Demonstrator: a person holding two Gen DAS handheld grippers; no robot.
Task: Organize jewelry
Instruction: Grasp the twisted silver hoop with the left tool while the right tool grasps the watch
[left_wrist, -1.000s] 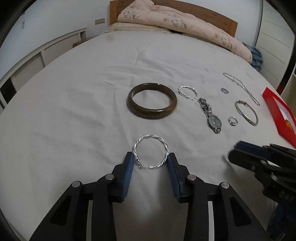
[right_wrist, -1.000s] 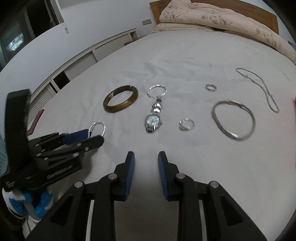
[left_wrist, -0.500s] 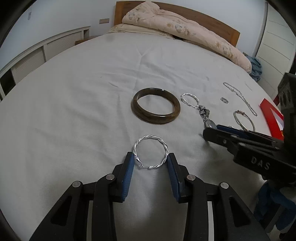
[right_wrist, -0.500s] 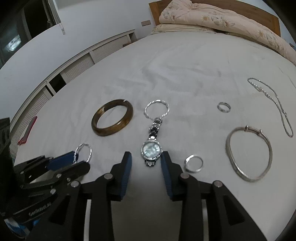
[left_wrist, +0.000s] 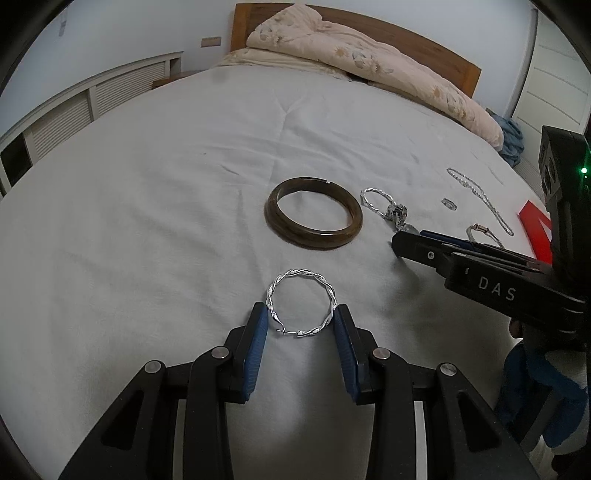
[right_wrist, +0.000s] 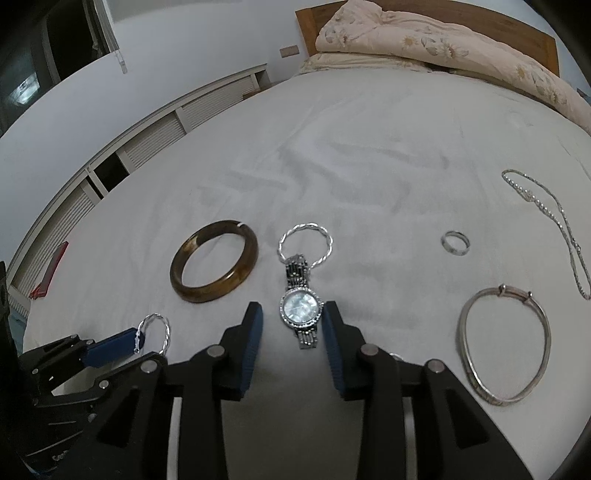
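Jewelry is spread all over the white sheet (left_wrist: 147, 221), with the brown bangle (left_wrist: 317, 236) roughly in the middle of it. The left gripper (left_wrist: 300, 314) sits just in front of the bangle, its pads closed narrow against both sides of a twisted silver hoop (left_wrist: 301, 274). Right of the bangle lies the watch (right_wrist: 300, 310), and the right gripper (right_wrist: 291, 308) has just been opening its jaws, so the dial sits between them with a gap on each side.

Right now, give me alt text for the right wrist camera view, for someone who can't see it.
The right gripper straddles a silver watch lying on a white bedsheet, jaws on either side, not pressing it. Around it lie a brown bangle, a twisted silver hoop, a small ring, a silver bangle and a chain. At lower left, the left gripper holds another twisted hoop.
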